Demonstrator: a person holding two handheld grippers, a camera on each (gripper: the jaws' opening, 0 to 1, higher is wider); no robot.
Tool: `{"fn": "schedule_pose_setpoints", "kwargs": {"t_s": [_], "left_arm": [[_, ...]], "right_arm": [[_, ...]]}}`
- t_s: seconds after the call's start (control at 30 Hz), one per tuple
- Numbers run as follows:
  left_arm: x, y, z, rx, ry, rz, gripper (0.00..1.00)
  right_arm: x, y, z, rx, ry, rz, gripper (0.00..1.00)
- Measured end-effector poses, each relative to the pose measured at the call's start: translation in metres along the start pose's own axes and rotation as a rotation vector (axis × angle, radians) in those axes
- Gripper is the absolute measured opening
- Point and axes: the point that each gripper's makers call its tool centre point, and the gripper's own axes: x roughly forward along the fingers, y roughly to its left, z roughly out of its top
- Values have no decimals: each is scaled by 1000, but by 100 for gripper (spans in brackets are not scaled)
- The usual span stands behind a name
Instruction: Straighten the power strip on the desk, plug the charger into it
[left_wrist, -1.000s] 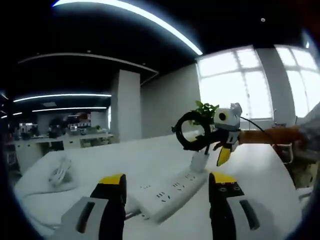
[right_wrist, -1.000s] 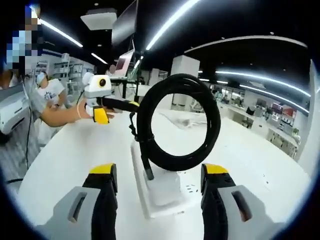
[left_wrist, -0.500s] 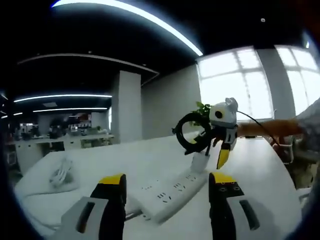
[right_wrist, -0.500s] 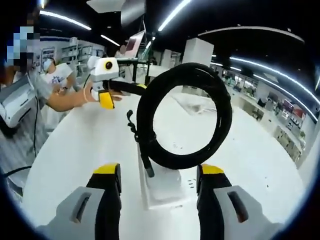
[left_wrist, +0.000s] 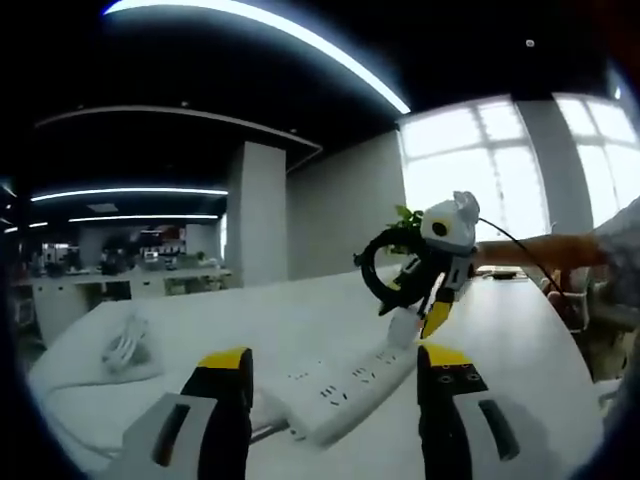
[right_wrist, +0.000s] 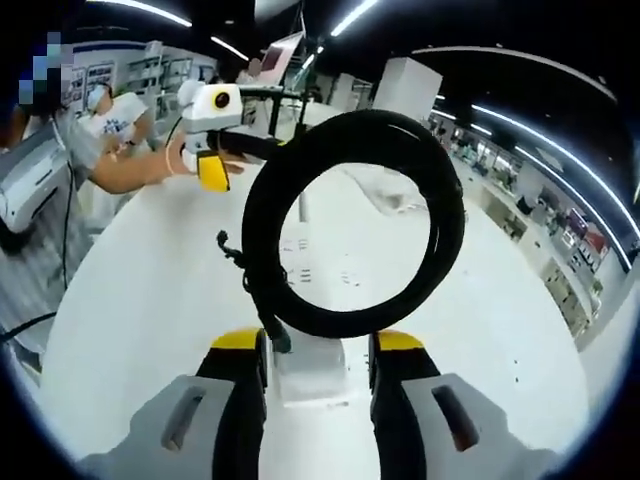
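The white power strip (left_wrist: 350, 390) lies on the white desk (left_wrist: 250, 320), just beyond my open left gripper (left_wrist: 337, 365), whose jaws hold nothing. At the strip's far end stands the white charger (left_wrist: 403, 326) with its black cable coil (left_wrist: 385, 265) above it. My right gripper (left_wrist: 420, 310) reaches in from the right and grips it. In the right gripper view the right gripper (right_wrist: 318, 350) has its jaws drawn in against the charger (right_wrist: 308, 365). The coil (right_wrist: 265, 250) rises in front, and the strip (right_wrist: 320, 265) shows through it. Beyond it, a hand holds the left gripper (right_wrist: 215, 160).
A white bundle of cord (left_wrist: 120, 345) lies on the desk's far left. A plant (left_wrist: 410, 215) stands by the windows behind the charger. A person (right_wrist: 60, 170) sits at the desk's edge, with a monitor on a stand (right_wrist: 285, 60) behind the left gripper.
My right gripper's jaws have drawn in from wide apart onto the charger. The right gripper has tilted over the charger's end of the strip. The left gripper has stayed put.
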Motion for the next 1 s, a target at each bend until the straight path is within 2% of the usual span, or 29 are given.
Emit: {"fn": "schedule_pose_setpoints", "kwargs": {"t_s": [0.2, 0.4, 0.57, 0.6, 0.67, 0.8, 0.9, 1.0], "left_arm": [[0, 0, -1, -4, 1, -2, 67], [2, 1, -4, -10, 12, -2, 67], [2, 2, -6, -13, 18, -2, 67], [2, 2, -6, -15, 19, -2, 67], [2, 3, -8, -18, 23, -1, 67], [3, 5, -10, -27, 31, 2, 67], [3, 7, -12, -36, 35, 3, 67], [3, 8, -13, -46, 38, 6, 67]], "right_arm": [[1, 8, -1, -4, 19, 21, 26], [2, 4, -1, 11, 35, 32, 26], [2, -3, -4, 144, 54, 82, 25], [2, -5, -5, 195, 65, 109, 25], [3, -6, -5, 218, 84, 154, 25], [6, -7, -5, 255, 168, 242, 24], [8, -6, -8, 272, 279, 282, 24], [9, -2, -8, 203, 375, 299, 23]]}}
